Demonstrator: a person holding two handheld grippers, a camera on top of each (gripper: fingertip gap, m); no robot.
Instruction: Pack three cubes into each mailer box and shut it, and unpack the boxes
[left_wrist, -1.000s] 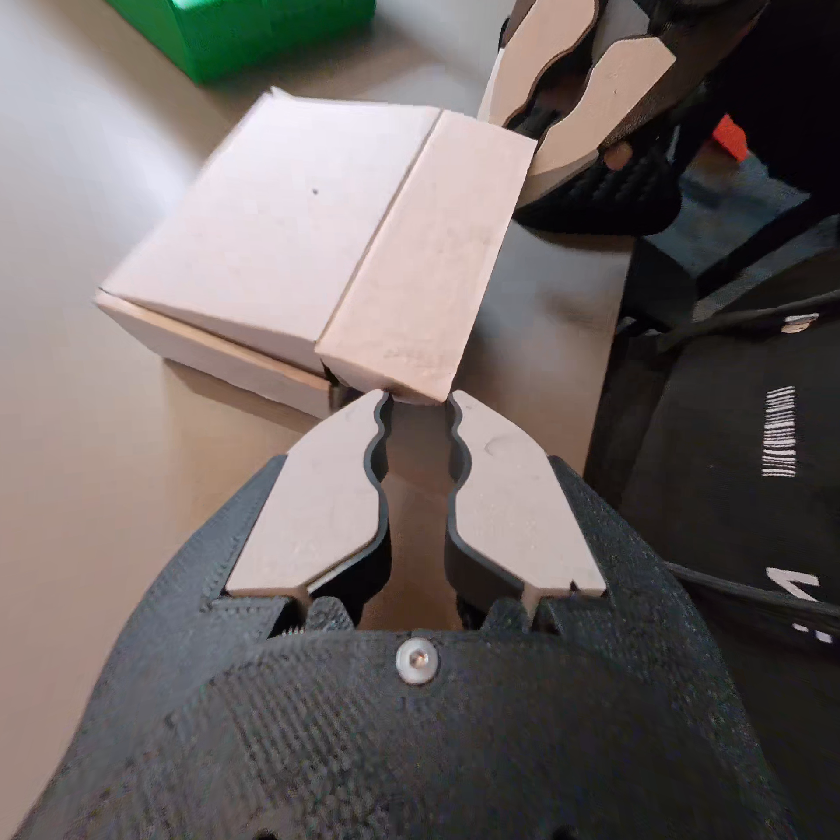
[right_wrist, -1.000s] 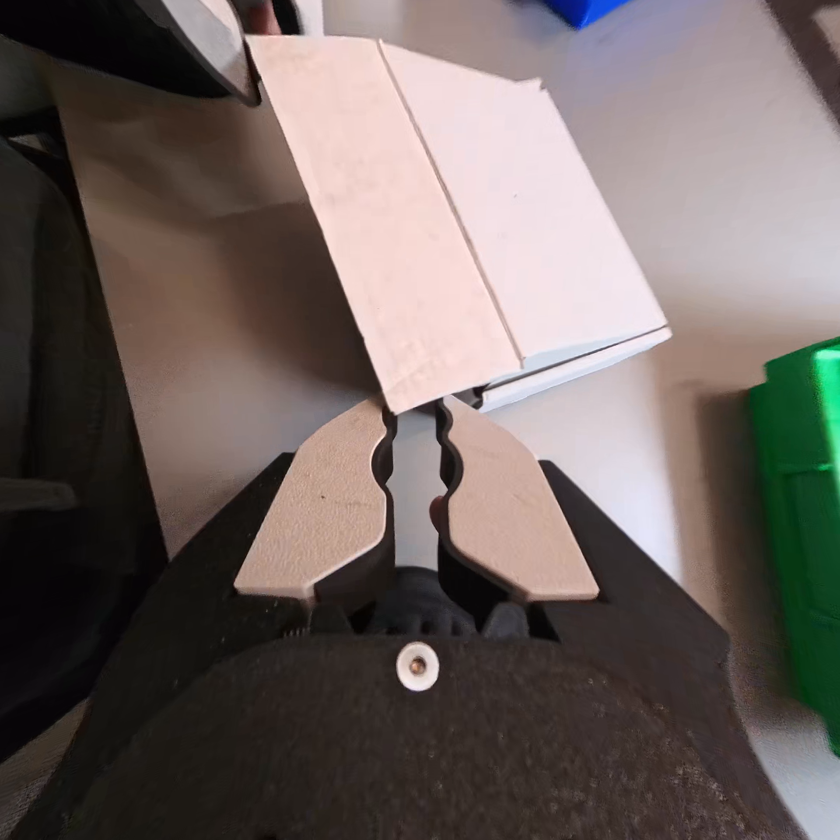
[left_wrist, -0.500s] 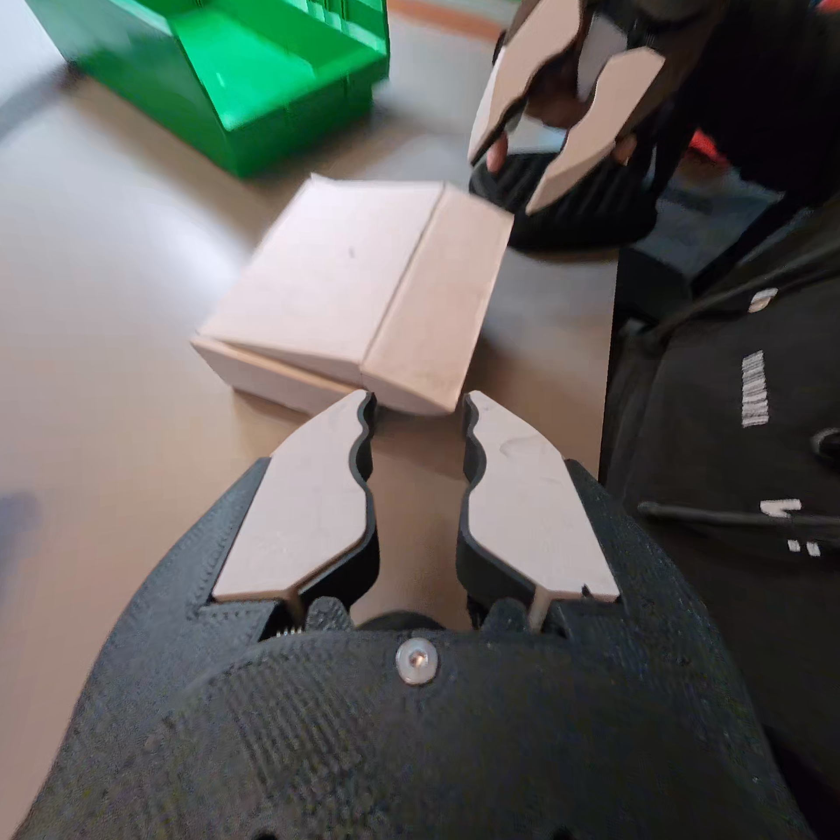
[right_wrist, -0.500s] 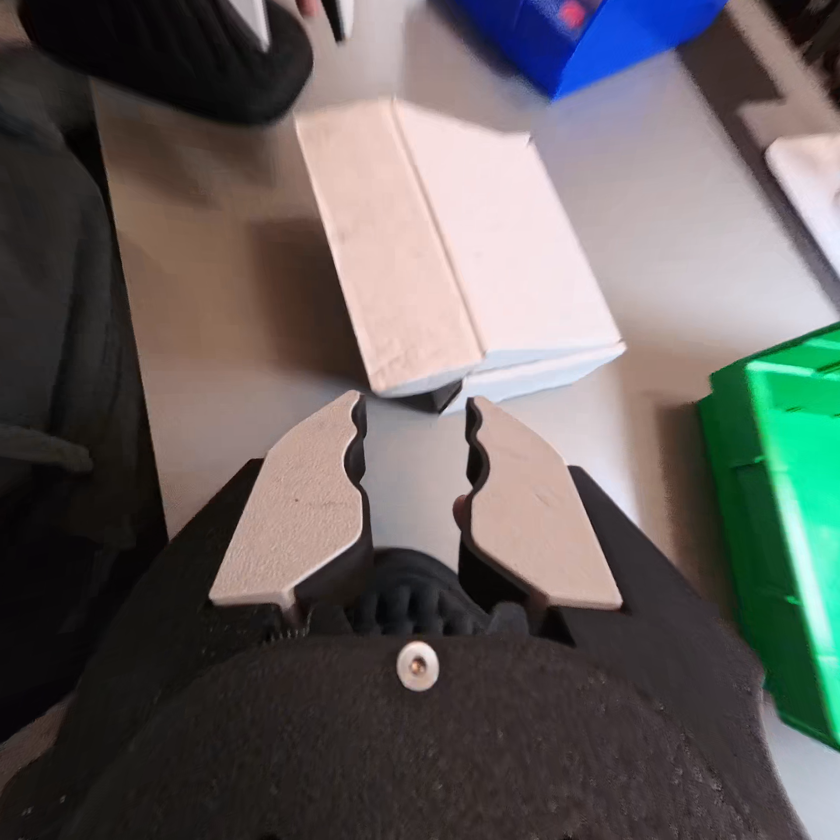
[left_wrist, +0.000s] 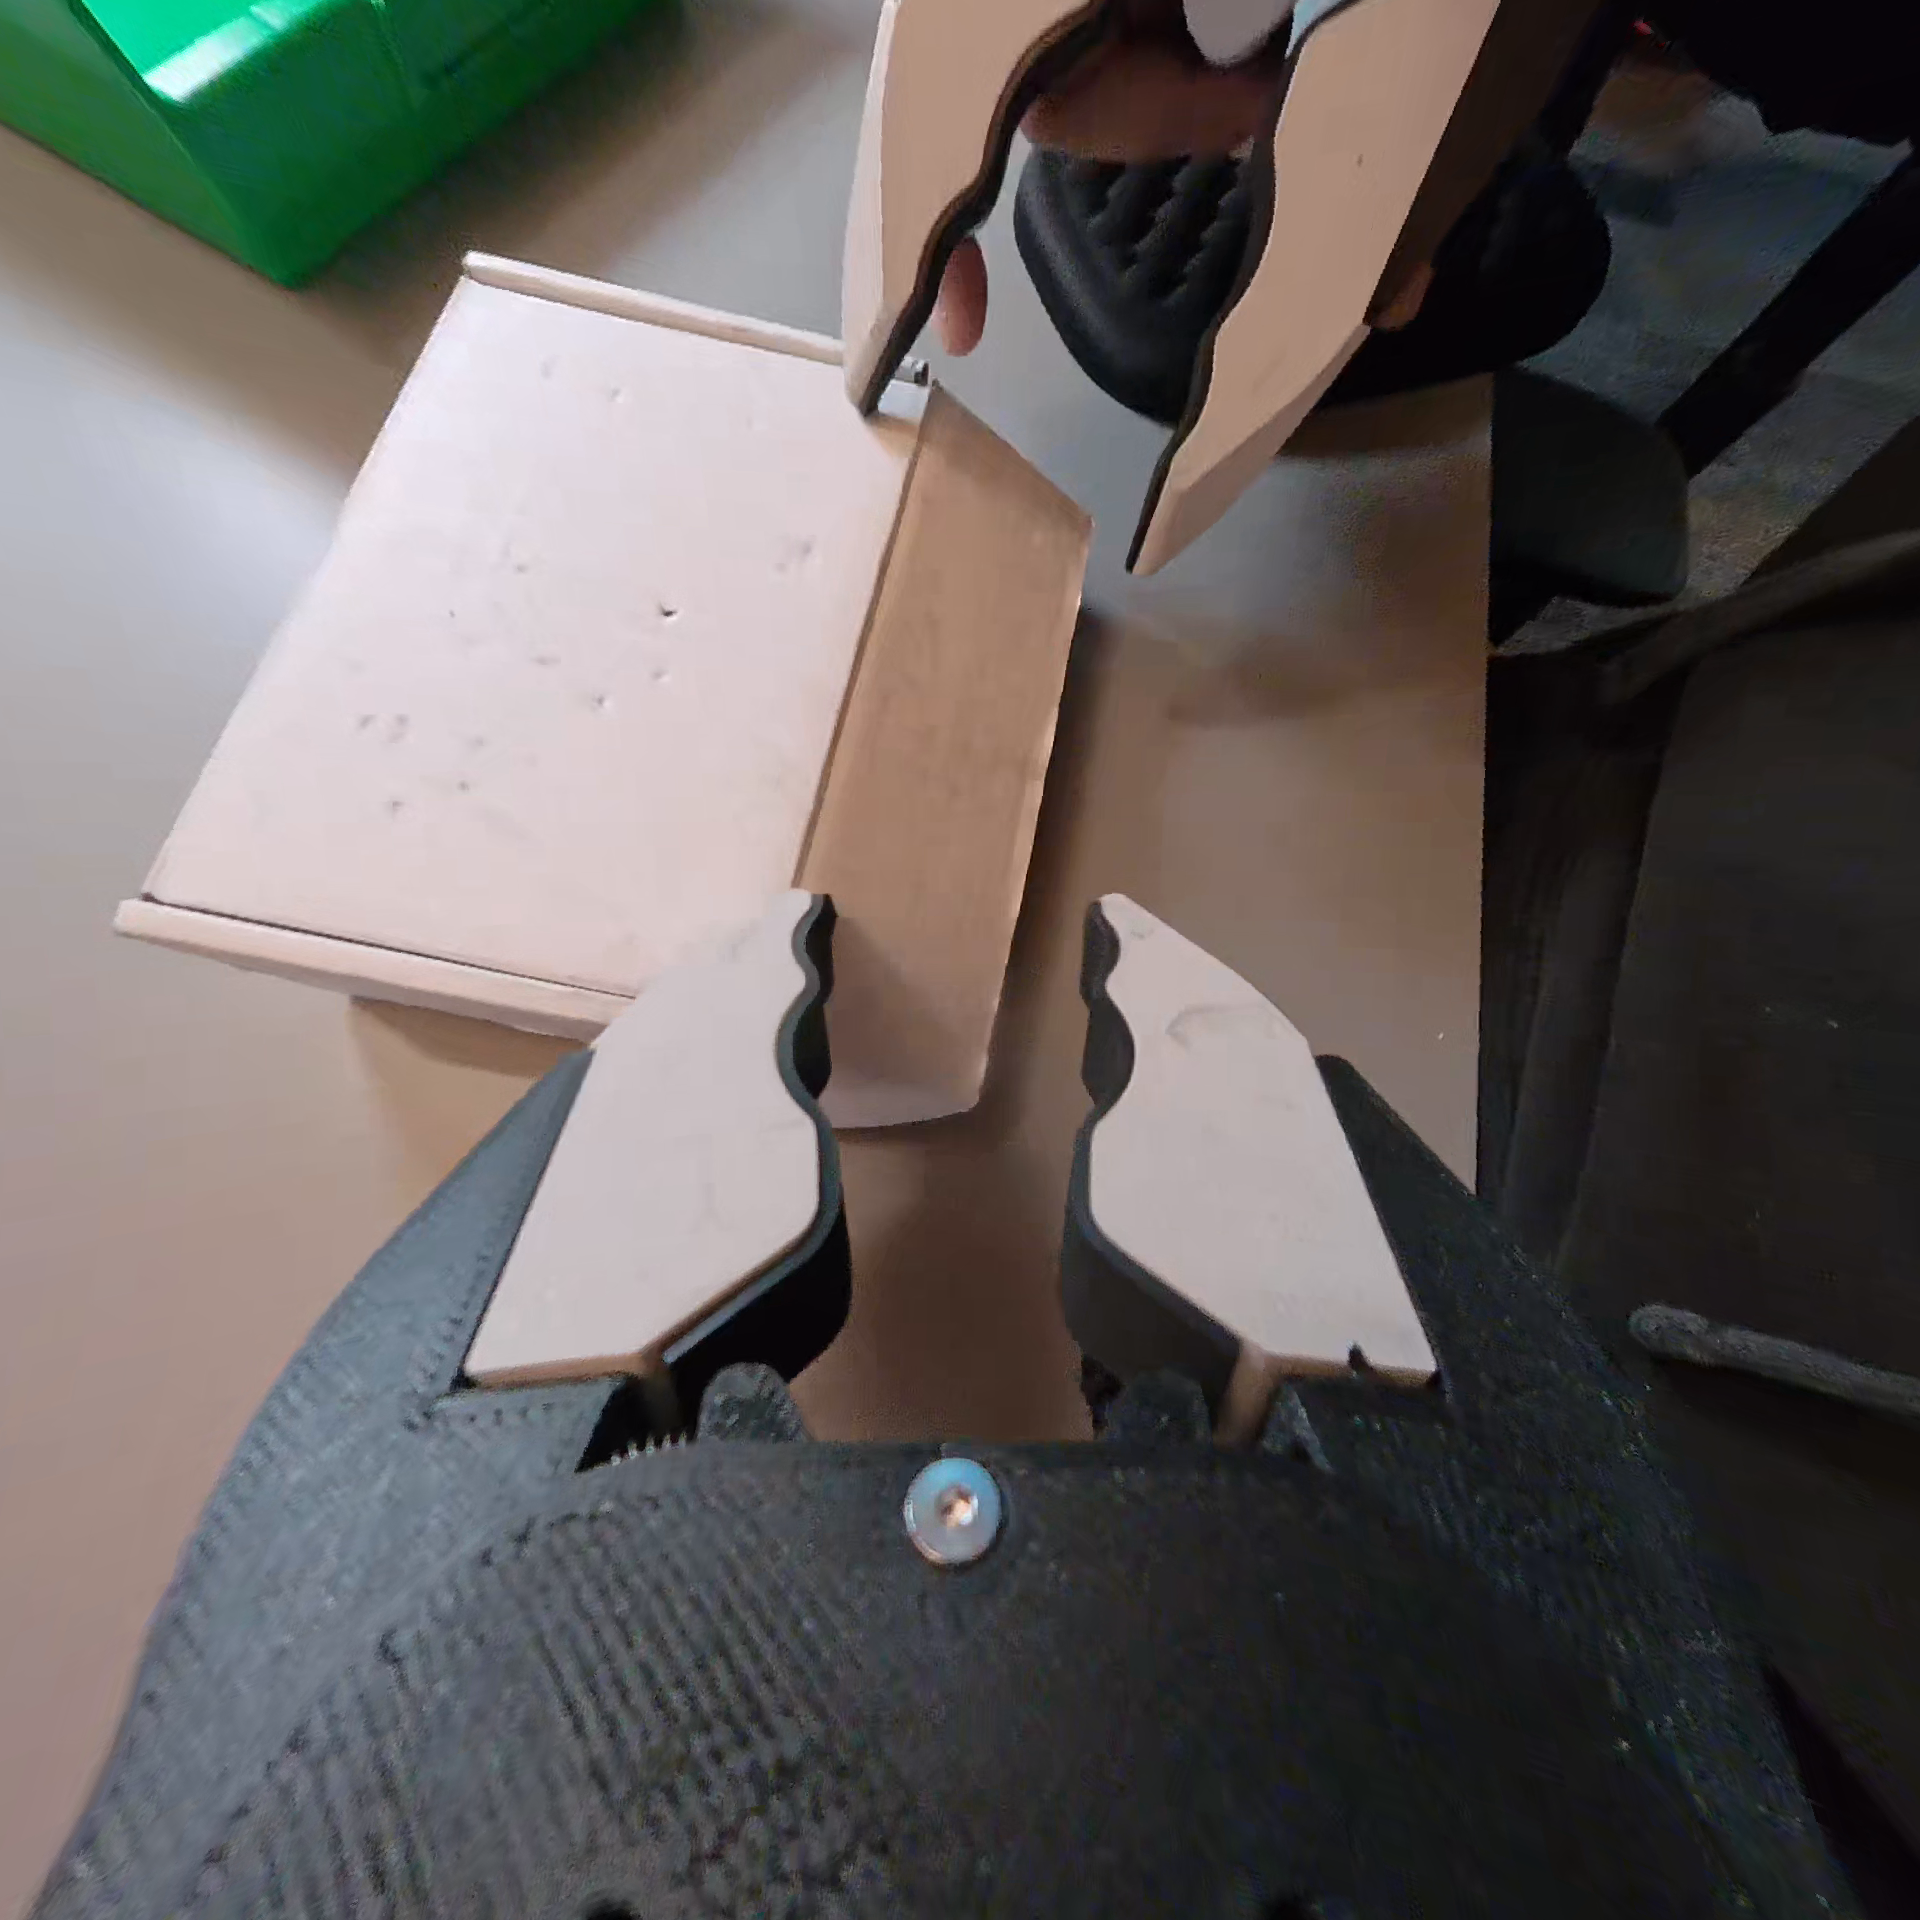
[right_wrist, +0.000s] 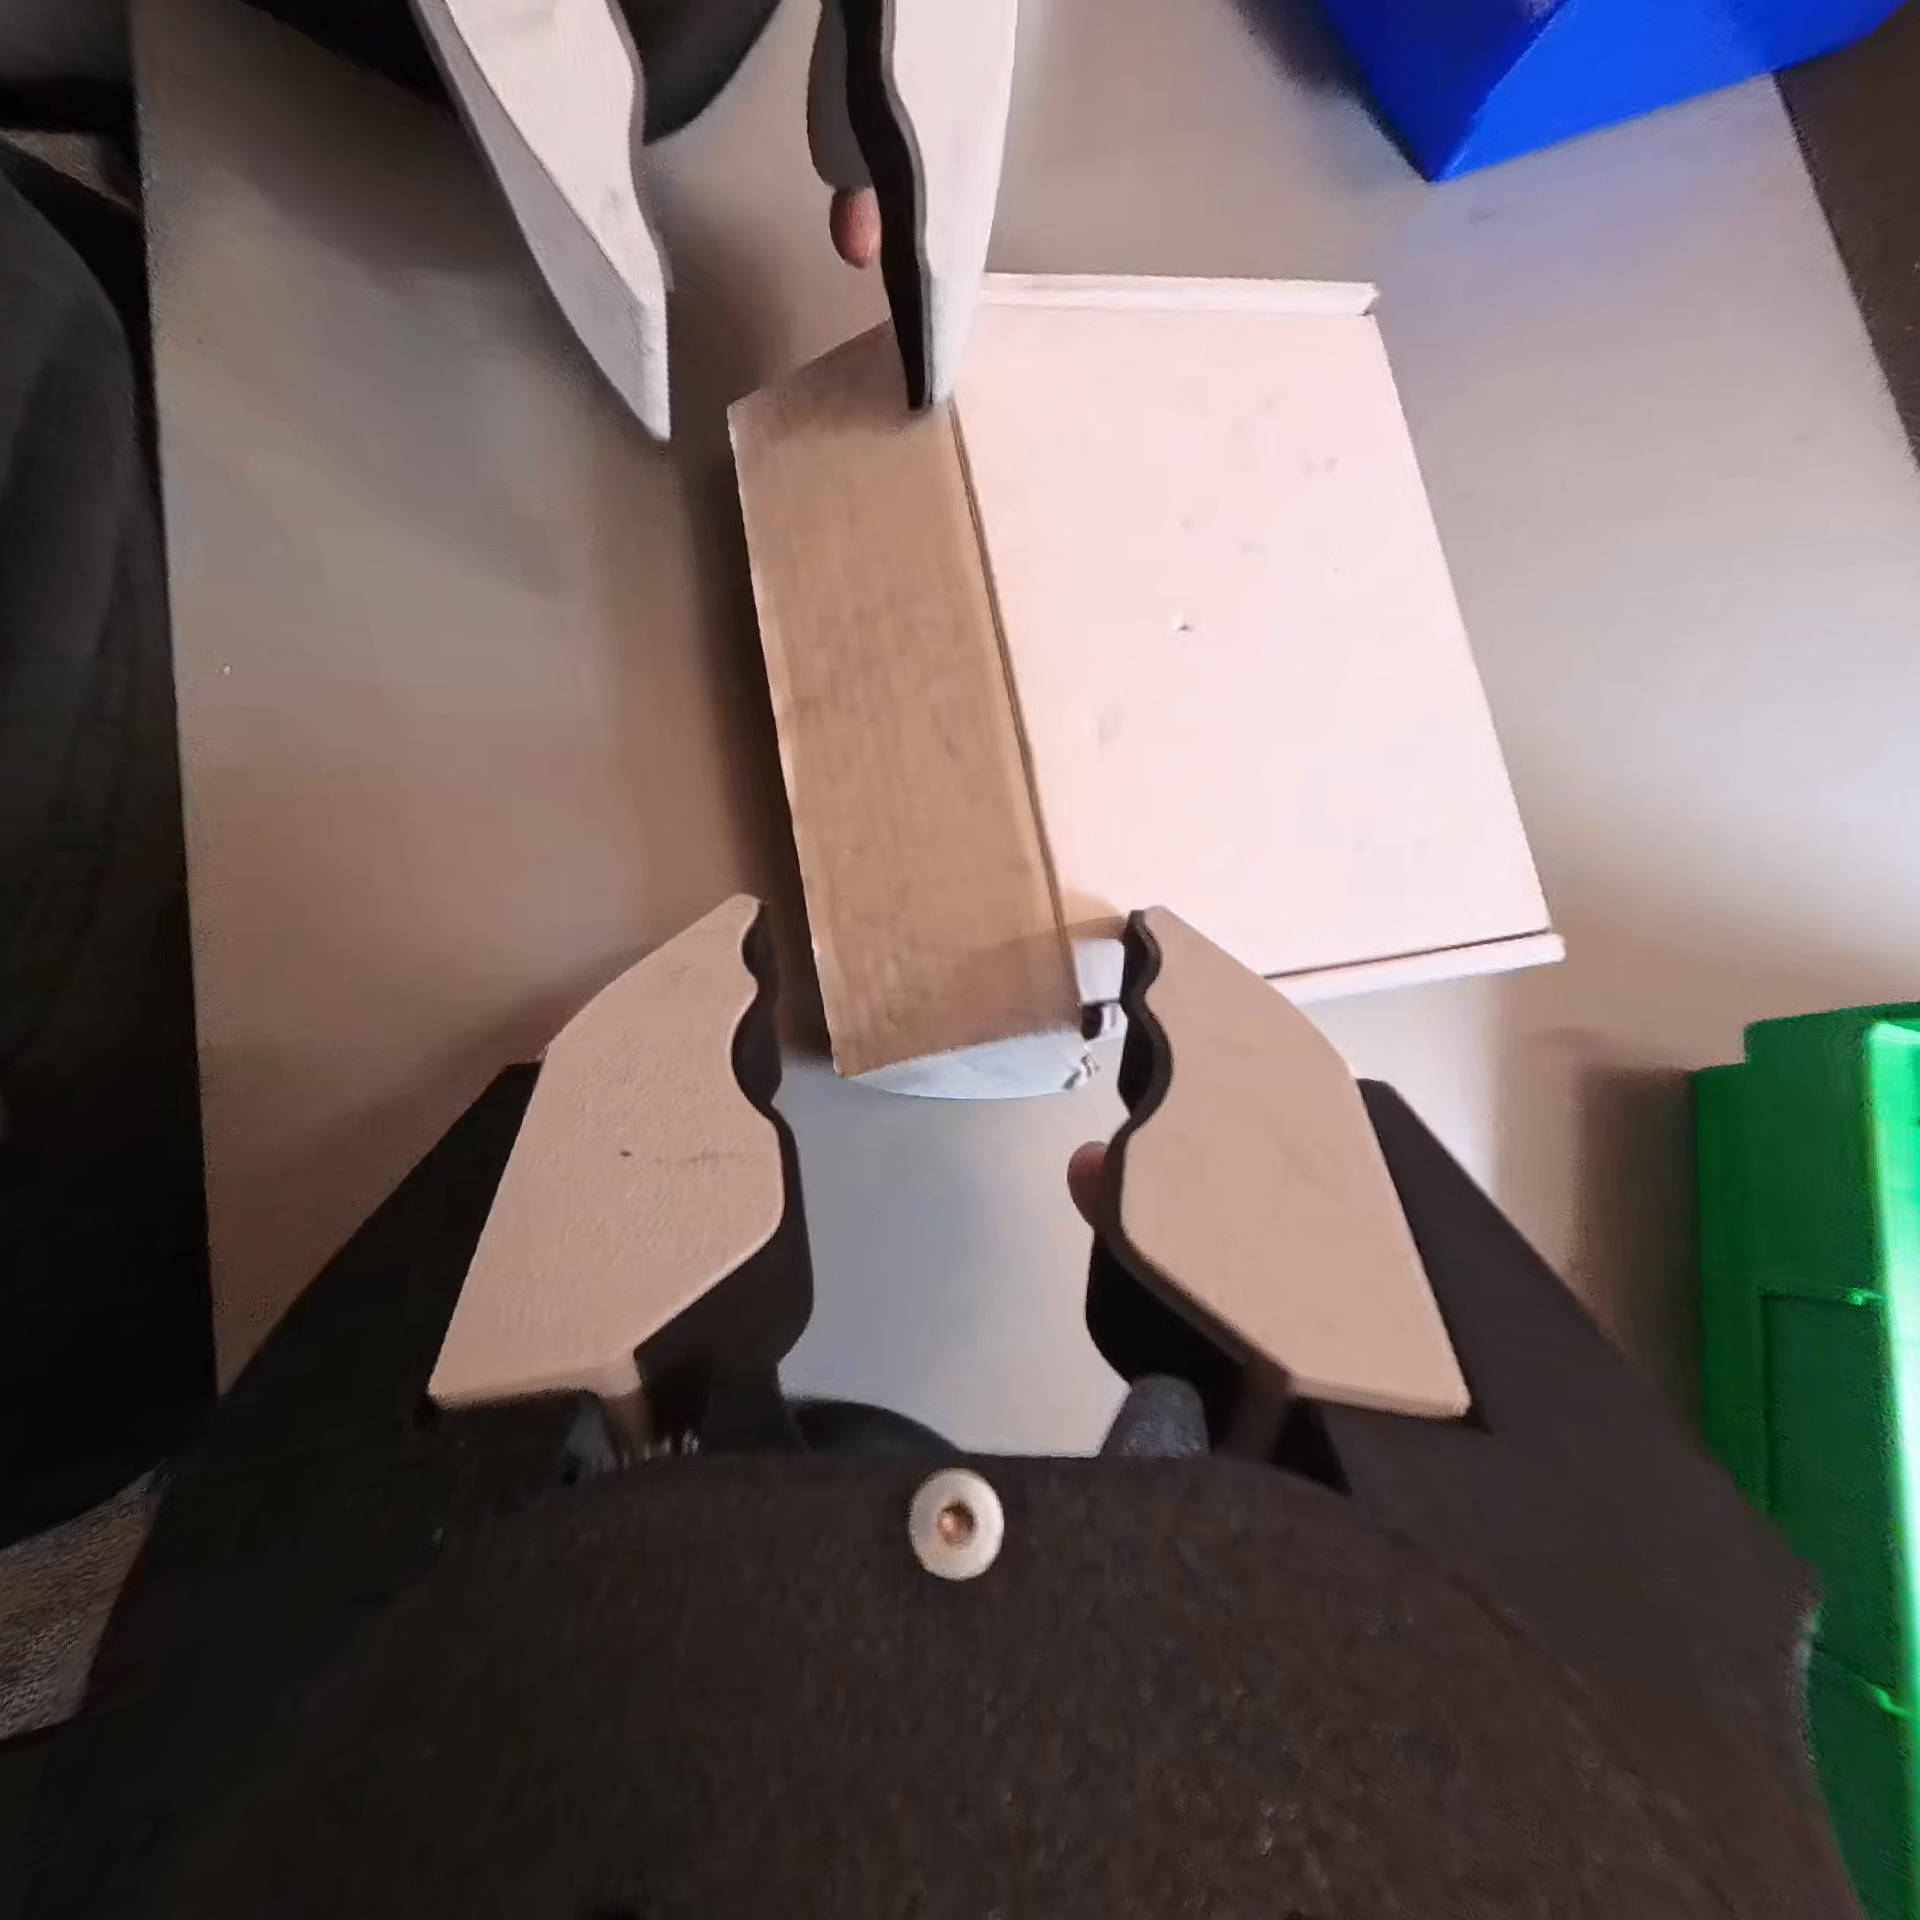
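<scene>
Beige tabletop (left_wrist: 156, 1195) carries everything, and the white cardboard mailer box (left_wrist: 540, 675) lies flat on it near the edge where the person stands. Its lid is down, but the front flap (left_wrist: 935, 790) still slopes outward, not tucked in, so I judge that the closing step is not finished. A green bin (left_wrist: 239, 114) stands behind the box, well apart, and a blue bin (right_wrist: 1558, 73) shows at the far corner in the right wrist view.

Both claws face each other along this flap, probably to press it in from its two ends. The left claw (left_wrist: 956, 914) is released, empty, and one end of the flap lies just between its tips. The right claw (right_wrist: 940, 920) is also released and empty, straddling the other end.
</scene>
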